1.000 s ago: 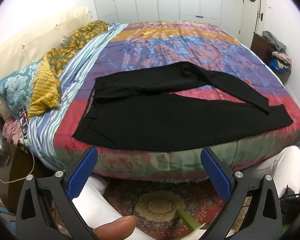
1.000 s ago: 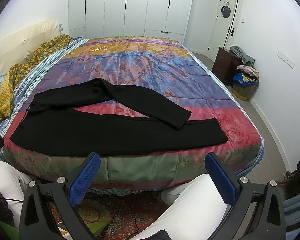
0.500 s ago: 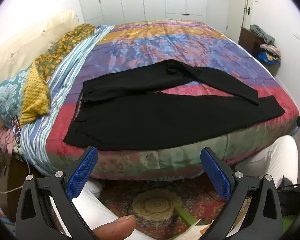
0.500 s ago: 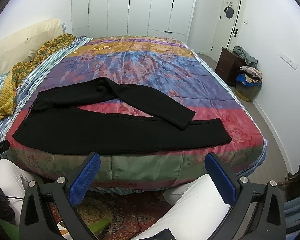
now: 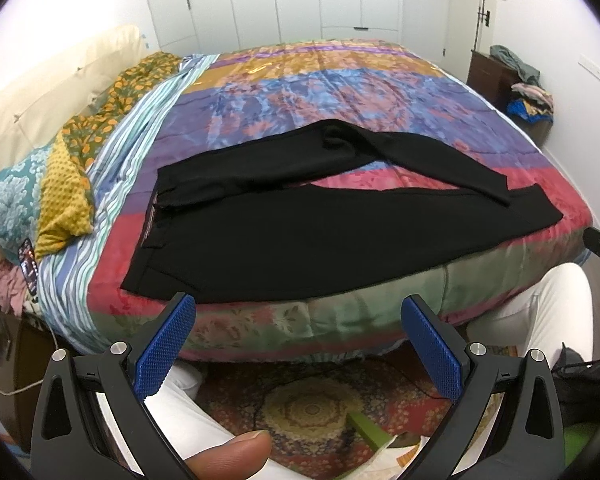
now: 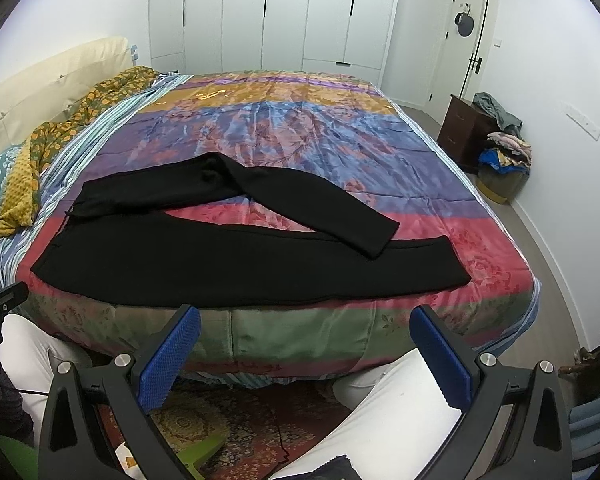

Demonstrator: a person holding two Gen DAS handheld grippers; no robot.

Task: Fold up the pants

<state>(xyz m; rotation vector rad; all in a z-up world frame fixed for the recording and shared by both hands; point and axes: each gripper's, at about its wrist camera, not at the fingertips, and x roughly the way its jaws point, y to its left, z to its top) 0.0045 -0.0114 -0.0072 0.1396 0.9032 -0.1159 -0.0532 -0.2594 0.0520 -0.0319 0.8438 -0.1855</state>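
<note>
**Both grippers released, pants flat on bed**

Black pants (image 5: 300, 236) (image 6: 228, 260) are spread across the near edge of the bed (image 5: 340, 92) (image 6: 300, 128), on the multicolour patchwork quilt. Waistband is at the left end, hems at the right. The near leg runs straight along the bed edge. The far leg angles across and its hem lies on top of the near leg near the right end; pink quilt shows in the gap between the legs.

Left gripper (image 5: 300, 344): jaws spread wide, nothing between them, held below the bed edge and clear of the fabric. A thumb tip (image 5: 232, 454) shows at the bottom of the left wrist view.

Right gripper (image 6: 306, 354): also spread wide, holding nothing, just short of the bed edge, not touching the pants.

The person's white-trousered legs (image 6: 384, 412) are below both grippers, over a patterned rug (image 5: 312, 404).
</note>
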